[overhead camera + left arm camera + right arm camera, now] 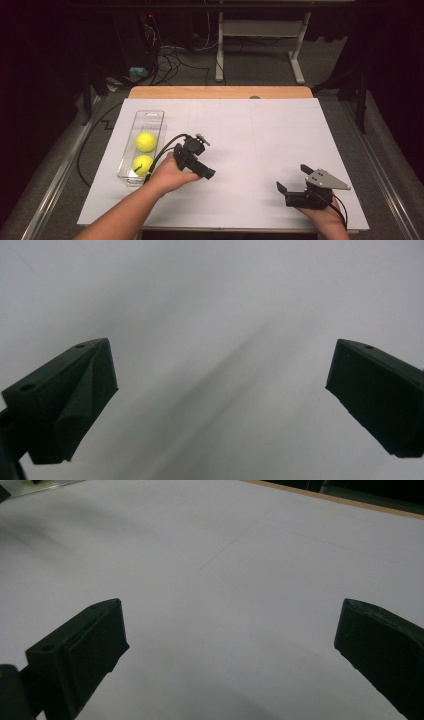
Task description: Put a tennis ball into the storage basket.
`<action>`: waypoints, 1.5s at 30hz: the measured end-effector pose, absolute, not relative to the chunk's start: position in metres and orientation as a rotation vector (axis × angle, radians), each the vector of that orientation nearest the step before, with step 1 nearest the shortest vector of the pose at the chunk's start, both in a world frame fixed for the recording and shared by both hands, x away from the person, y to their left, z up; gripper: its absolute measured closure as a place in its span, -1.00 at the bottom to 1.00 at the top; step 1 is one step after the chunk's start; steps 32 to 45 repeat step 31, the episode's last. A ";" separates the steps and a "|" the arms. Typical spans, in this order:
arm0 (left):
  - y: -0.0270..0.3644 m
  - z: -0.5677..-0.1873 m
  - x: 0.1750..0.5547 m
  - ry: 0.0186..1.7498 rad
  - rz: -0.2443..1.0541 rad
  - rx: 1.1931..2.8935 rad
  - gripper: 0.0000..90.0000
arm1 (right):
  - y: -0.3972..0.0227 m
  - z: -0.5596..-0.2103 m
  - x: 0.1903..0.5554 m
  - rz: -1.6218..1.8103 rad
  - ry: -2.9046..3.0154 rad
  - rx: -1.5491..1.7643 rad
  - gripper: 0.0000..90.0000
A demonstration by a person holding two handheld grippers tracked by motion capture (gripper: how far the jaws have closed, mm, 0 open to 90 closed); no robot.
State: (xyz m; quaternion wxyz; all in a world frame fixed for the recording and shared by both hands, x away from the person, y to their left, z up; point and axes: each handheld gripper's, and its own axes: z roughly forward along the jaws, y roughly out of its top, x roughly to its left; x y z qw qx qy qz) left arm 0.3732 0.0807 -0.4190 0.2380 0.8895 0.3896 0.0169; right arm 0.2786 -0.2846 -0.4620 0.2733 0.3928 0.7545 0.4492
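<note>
Both tools, left (pixel 200 167) and right (pixel 292 177), wide-jawed and empty over white paper (pixel 250 135) on a wooden table (pixel 220 92), dark room around

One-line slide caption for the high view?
Two tennis balls sit in a clear bin; left tongs and right tongs open above white paper.

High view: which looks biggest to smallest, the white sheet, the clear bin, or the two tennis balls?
1. white sheet
2. clear bin
3. the two tennis balls, far ball and near ball: they look about alike, so no ranking between them.
</note>
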 end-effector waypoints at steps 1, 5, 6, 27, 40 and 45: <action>0.083 -0.423 0.372 1.068 0.052 2.393 -0.98 | -0.284 -0.462 0.279 1.208 2.030 1.056 -0.99; 0.093 -0.439 0.366 1.072 0.070 2.210 -0.97 | -0.281 -0.462 0.278 1.213 2.039 1.049 -0.99; 0.095 -0.442 0.364 1.065 0.068 2.180 -0.97 | -0.281 -0.462 0.278 1.216 2.039 1.048 -0.99; 0.138 -0.458 0.310 0.826 0.304 1.823 -1.00 | -0.279 -0.457 0.262 1.304 1.889 1.084 -1.00; 0.138 -0.458 0.307 0.801 0.340 1.828 -1.00 | -0.282 -0.456 0.263 1.309 1.863 1.113 -1.00; 0.138 -0.458 0.307 0.801 0.340 1.828 -1.00 | -0.282 -0.456 0.263 1.309 1.863 1.113 -1.00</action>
